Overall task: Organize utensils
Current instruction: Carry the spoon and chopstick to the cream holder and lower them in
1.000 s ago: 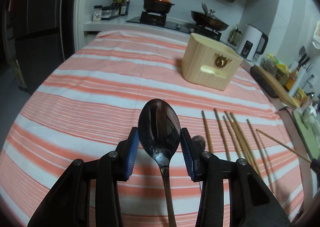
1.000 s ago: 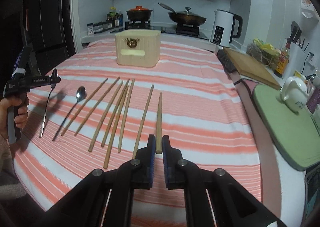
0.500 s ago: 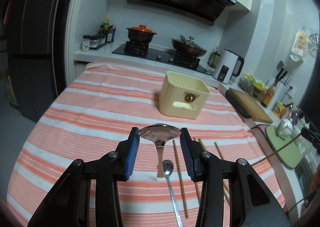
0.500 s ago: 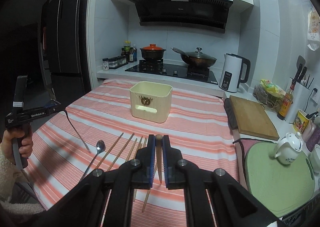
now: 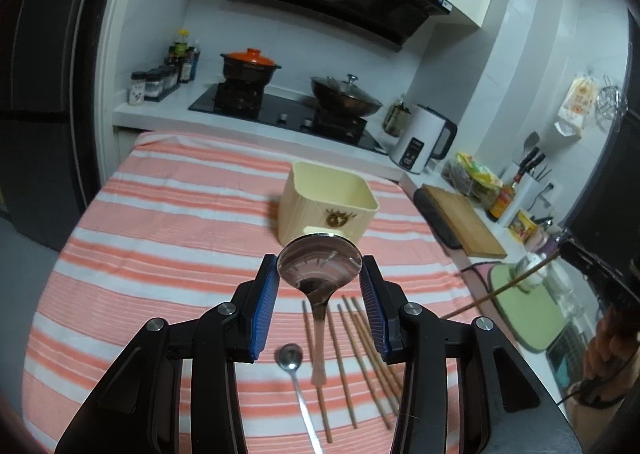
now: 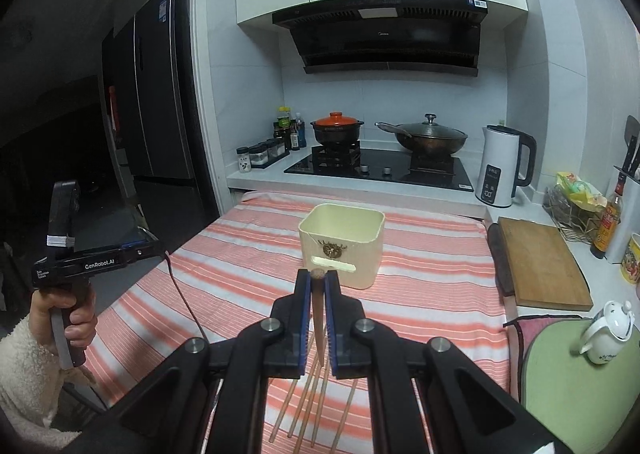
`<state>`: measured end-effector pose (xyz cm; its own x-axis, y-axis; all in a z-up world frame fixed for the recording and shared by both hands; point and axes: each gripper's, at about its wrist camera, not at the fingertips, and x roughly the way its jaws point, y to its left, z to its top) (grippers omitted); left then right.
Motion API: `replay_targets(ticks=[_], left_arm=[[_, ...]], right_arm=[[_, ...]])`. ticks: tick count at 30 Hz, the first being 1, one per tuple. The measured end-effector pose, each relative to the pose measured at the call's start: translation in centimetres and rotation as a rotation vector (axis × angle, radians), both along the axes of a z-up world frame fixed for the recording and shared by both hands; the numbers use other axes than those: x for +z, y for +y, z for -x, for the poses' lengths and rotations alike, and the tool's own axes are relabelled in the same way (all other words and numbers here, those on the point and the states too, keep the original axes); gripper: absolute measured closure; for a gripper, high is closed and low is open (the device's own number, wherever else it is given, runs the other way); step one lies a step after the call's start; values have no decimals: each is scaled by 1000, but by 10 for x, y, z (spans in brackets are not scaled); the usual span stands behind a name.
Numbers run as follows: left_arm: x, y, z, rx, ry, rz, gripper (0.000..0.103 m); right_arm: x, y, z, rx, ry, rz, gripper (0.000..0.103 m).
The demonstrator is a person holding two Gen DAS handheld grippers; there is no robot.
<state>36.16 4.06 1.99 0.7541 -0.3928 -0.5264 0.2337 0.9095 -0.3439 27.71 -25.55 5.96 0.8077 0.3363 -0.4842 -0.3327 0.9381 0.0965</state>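
Both grippers have risen since the earlier frames: the spoon and chopstick, then low over the striped cloth, now hang in the air, and the range hood has come into both views. Left gripper, lower centre of the left wrist view: jaws spread about the bowl of a large spoon, blue pads against its two edges, handle hanging down towards the cloth. Right gripper, lower centre of the right wrist view: jaws pressed nearly together, pinching a single chopstick whose butt end shows at the tips.

Open room lies between the jaws and the cream container at mid-frame; bare striped cloth surrounds it on all sides. The container stands upright with its mouth open; no contents are visible inside. Below the jaws in the left wrist view, a small spoon and loose chopsticks lie side by side on the surface, near its lower edge.

At the right edge of the surface a wooden cutting board and a green mat bearing a small teapot. Behind, a hob with an orange-lidded pot and a lidded wok; a white kettle to the right. At far left, a hand holds the other gripper's handle
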Motion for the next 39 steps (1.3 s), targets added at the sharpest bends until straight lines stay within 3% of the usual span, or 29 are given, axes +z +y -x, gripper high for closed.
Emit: replay_targets(ticks=[10, 14, 20, 26, 32, 39], left_arm=[[89, -21, -87, 10, -134, 14, 62], [99, -38, -133, 44, -188, 18, 62], [62, -68, -207, 92, -154, -9, 62], [8, -87, -258, 69, -1, -56, 62], [-32, -98, -287, 29, 144, -105, 62], [-54, -102, -296, 23, 185, -123, 60]], right_arm=[[53, 10, -82, -28, -109, -2, 96], [61, 17, -127, -56, -168, 0, 96], [31, 19, -203, -102, -106, -47, 96], [-15, 14, -275, -123, 125, -117, 96], [-51, 23, -321, -120, 331, -74, 96], [-63, 22, -337, -117, 320, -55, 95]])
